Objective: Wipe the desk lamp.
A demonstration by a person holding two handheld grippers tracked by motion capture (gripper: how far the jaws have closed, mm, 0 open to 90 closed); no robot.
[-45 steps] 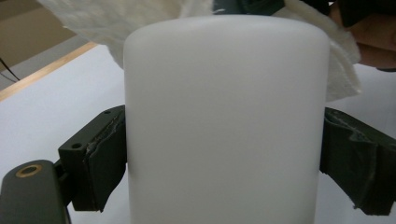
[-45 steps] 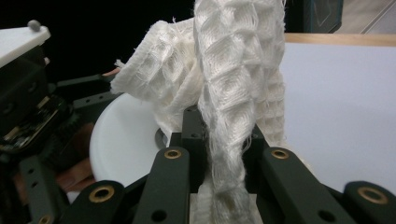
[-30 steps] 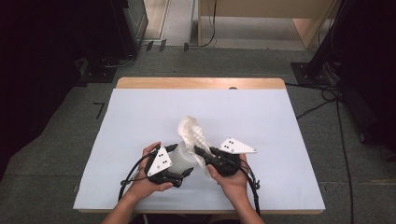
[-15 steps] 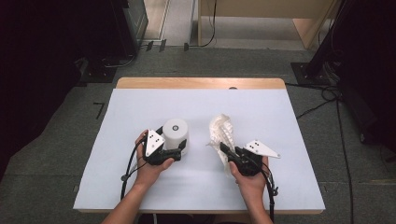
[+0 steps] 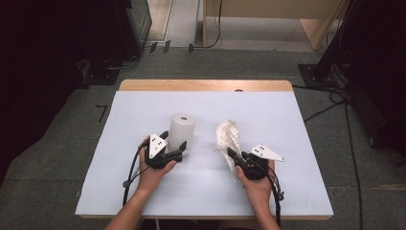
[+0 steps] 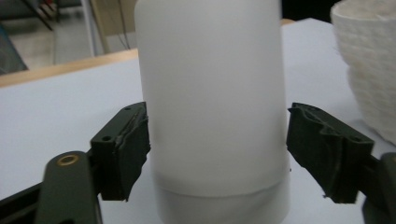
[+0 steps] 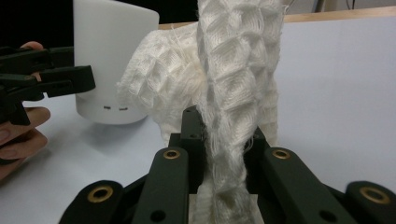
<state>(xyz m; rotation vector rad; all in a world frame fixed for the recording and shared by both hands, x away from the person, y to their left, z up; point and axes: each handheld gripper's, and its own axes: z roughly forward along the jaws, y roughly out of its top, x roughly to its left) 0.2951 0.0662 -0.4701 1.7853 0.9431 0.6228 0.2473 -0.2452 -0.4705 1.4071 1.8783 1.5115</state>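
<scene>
nearest the person, the right gripper (image 5: 233, 156) sits at about 5 o'clock on the white table (image 5: 287, 124), its jaws clenched on a white waffle-weave cloth (image 5: 228, 137) that rises upright between them. at about 7 o'clock the left gripper (image 5: 174, 139) has its jaws spread to either side of a white cylinder (image 5: 182, 130), a gap at each side. the cylinder stands upright near the table's centre, the cloth beside it toward 3 o'clock. beyond, at 12 o'clock, runs the table's wooden edge (image 5: 206, 85).

Black fingers (image 6: 123, 154), brass rivets, grey three-cornered plates, trailing cables.
</scene>
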